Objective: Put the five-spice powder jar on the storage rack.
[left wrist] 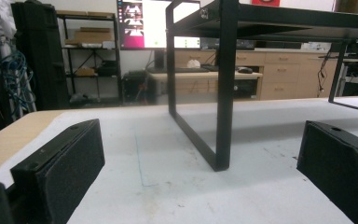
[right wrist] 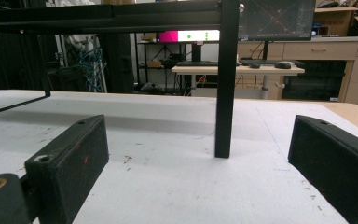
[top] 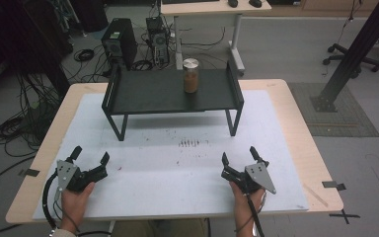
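A glass jar (top: 191,75) with a silver lid and brown contents stands upright on a black raised shelf (top: 148,94) at the far middle of the table; its base (left wrist: 353,5) peeks above the shelf in the left gripper view. My left gripper (top: 90,156) rests open near the front left of the white mat, nothing between its pads (left wrist: 60,165). At the front right my right gripper (top: 238,155) is open too, its pads (right wrist: 70,161) bare. Both face the shelf's legs (left wrist: 224,84) (right wrist: 226,79) from well short of them.
A white mat (top: 172,158) covers the wooden table (top: 303,133), with dark crumbs (top: 188,143) in front of the shelf. Beyond the table are computer towers (top: 119,42), cables, a desk (top: 212,7) and a black post (top: 355,49) at the right.
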### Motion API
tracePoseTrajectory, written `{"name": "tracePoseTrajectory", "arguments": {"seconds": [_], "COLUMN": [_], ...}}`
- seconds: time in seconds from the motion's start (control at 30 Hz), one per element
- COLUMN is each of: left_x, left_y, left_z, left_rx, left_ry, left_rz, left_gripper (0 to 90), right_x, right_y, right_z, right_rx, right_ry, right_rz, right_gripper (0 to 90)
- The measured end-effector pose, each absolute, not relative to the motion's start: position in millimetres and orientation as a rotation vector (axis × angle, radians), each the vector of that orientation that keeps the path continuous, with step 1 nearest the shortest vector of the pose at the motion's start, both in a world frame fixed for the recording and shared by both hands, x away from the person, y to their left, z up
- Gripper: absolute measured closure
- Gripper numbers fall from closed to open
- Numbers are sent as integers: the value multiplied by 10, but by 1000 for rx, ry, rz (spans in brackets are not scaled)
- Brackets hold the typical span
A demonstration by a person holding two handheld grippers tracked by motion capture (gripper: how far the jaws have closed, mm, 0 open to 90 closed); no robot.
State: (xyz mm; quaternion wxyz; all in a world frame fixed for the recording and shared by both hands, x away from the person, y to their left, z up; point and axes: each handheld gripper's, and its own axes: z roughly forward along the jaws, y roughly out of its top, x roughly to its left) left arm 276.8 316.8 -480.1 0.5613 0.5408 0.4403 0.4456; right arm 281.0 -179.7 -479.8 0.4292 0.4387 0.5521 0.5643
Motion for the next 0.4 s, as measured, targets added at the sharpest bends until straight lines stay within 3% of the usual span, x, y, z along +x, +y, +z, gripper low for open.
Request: {"name": "tracePoseTrajectory", "arguments": {"seconds": [0.4], "left_x": [2767], "left_y": [3168], "left_z": [-4801], "left_rx": [1274], "left_ry": [1038], "left_rz": [1050], "left_gripper": [9], "right_x": [2810], "right_y": [-1798], "right_z": [-4798], "right_rx": [1096], "right_ry": [1378], "right_rz": [1411], "right_gripper": [48]}}
